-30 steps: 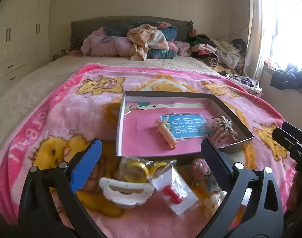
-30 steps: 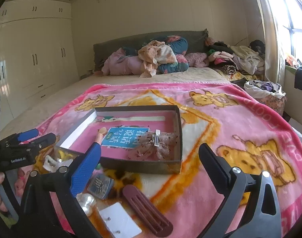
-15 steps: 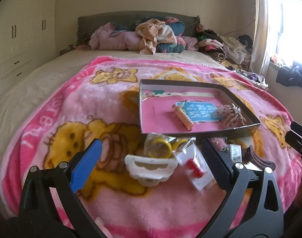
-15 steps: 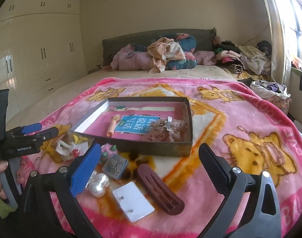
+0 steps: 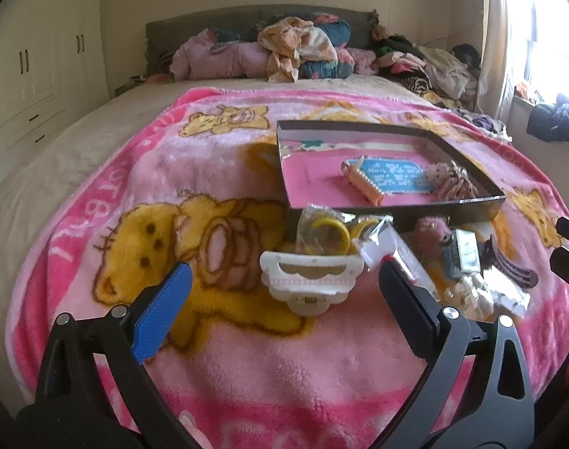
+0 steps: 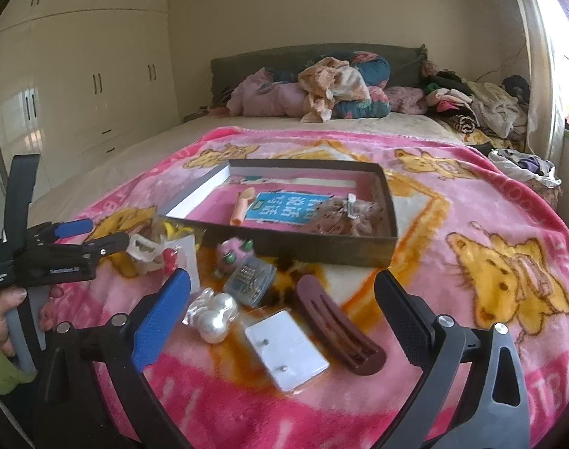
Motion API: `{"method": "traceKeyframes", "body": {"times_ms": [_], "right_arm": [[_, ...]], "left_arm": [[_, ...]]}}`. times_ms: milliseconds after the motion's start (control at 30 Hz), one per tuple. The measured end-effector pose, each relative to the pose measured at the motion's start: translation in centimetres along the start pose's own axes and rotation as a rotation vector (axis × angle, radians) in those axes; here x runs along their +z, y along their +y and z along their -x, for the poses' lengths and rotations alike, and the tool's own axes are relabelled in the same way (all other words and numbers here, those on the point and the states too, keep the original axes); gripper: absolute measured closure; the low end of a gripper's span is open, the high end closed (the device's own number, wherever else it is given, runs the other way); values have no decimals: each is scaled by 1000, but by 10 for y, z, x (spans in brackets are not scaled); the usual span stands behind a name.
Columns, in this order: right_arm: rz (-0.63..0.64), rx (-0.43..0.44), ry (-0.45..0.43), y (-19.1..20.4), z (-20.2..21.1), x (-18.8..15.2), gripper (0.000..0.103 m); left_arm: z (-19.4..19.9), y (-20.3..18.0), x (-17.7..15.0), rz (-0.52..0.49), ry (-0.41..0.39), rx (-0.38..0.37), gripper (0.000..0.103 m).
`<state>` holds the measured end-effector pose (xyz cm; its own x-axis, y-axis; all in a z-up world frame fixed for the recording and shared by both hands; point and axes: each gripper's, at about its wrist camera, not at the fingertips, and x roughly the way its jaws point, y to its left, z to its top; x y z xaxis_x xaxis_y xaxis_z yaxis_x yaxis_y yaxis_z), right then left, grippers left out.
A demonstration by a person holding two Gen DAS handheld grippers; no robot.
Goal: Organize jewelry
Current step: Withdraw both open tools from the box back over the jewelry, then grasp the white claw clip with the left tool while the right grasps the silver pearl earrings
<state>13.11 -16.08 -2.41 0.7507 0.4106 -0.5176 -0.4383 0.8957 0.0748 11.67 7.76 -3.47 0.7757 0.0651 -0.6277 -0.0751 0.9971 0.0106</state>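
Right wrist view shows a pearl clip [image 6: 213,316] the left view lacks; both tools, left [image 5: 282,286] and right [image 6: 282,299], gape wide, empty.

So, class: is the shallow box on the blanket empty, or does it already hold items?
Not empty. The box holds an orange comb-like clip and a beaded hair clip on its pink floor.
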Motion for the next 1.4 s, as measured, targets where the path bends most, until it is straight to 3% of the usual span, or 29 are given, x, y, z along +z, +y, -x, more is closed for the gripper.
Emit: {"method": "traceKeyframes", "body": {"times_ms": [333,633,1033,1400], "right_arm": [[60,52,50,25,-13,-12,7],[64,97,103,37,-33,-20,9],[53,139,176,51,-64,-27,39],[50,120,199,51,-83,-27,67]], "left_arm": [[-23,3,-12,-23,73,7,12],[-37,3,-17,-24,91,-30,12],[-53,0,-11,5,79,-78,19],[-57,-3,-11,18,87,-125,38]]}}
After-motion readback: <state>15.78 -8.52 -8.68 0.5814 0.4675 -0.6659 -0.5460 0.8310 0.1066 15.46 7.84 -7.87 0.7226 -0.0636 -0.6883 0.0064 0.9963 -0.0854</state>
